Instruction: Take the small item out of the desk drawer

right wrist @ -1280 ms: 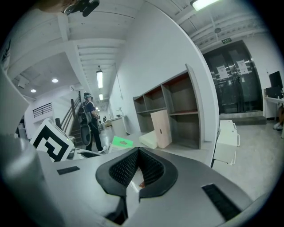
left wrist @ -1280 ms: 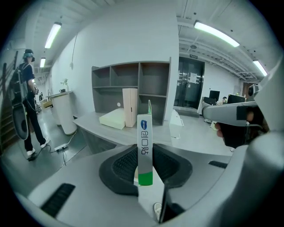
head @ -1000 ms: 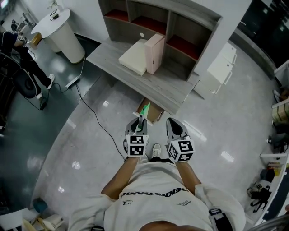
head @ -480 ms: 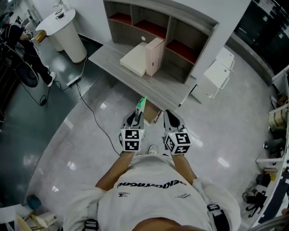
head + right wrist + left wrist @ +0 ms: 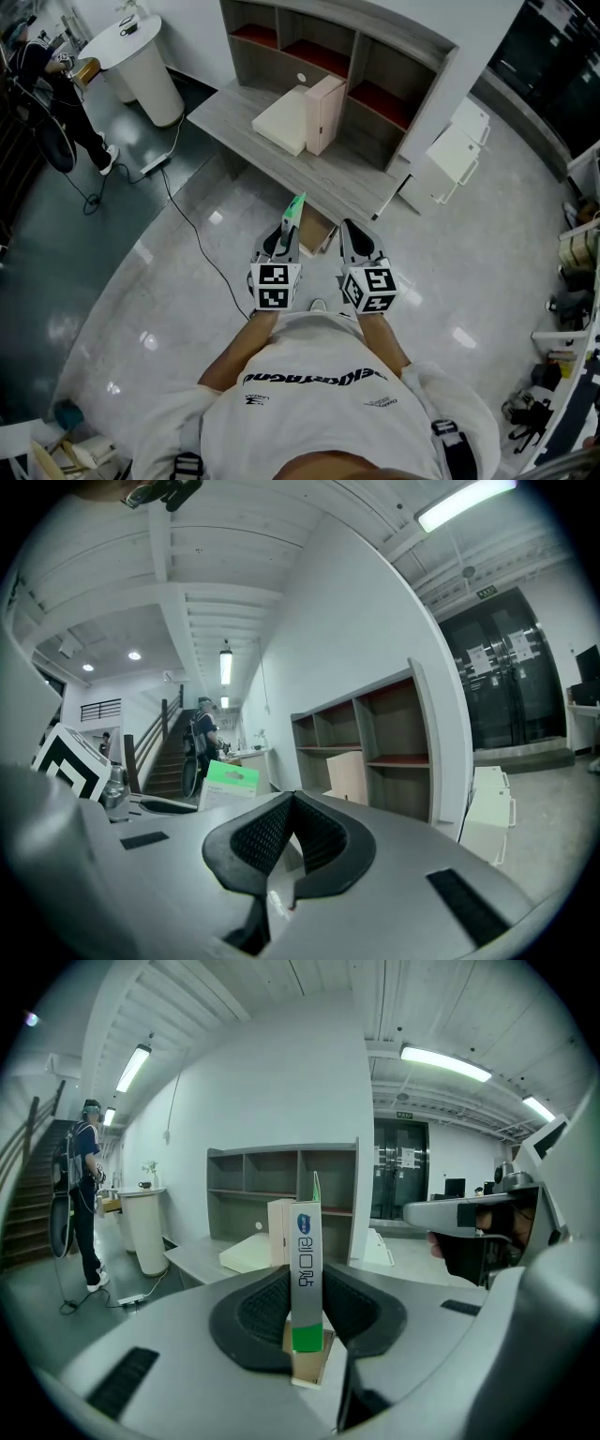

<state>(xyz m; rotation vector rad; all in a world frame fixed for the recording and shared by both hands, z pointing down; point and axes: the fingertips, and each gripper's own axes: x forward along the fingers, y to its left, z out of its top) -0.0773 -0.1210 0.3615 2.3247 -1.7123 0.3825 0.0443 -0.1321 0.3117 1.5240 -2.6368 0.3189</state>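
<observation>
My left gripper (image 5: 287, 240) is shut on a slim white box with a green end (image 5: 295, 212), held upright in front of my chest. In the left gripper view the box (image 5: 306, 1260) stands between the black pads (image 5: 265, 1309), which press on both its sides. My right gripper (image 5: 355, 242) hovers beside it with nothing between its jaws. In the right gripper view its pad tips (image 5: 293, 797) meet, and the box's green end (image 5: 229, 782) shows at the left. The brown drawer (image 5: 319, 234) hangs open under the grey desk (image 5: 347, 183), just beyond both grippers.
On the desk lie a cream flat box (image 5: 279, 124) and an upright pink box (image 5: 322, 112), with a shelf unit (image 5: 375, 47) behind. White cabinets (image 5: 455, 148) stand at the right. At the left are a white round pedestal (image 5: 141, 61), a person (image 5: 52, 103) and a floor cable (image 5: 192, 234).
Both grippers stay side by side in front of the body, and the left one keeps the box. The view has shifted slightly, with the desk a little higher in the frame.
</observation>
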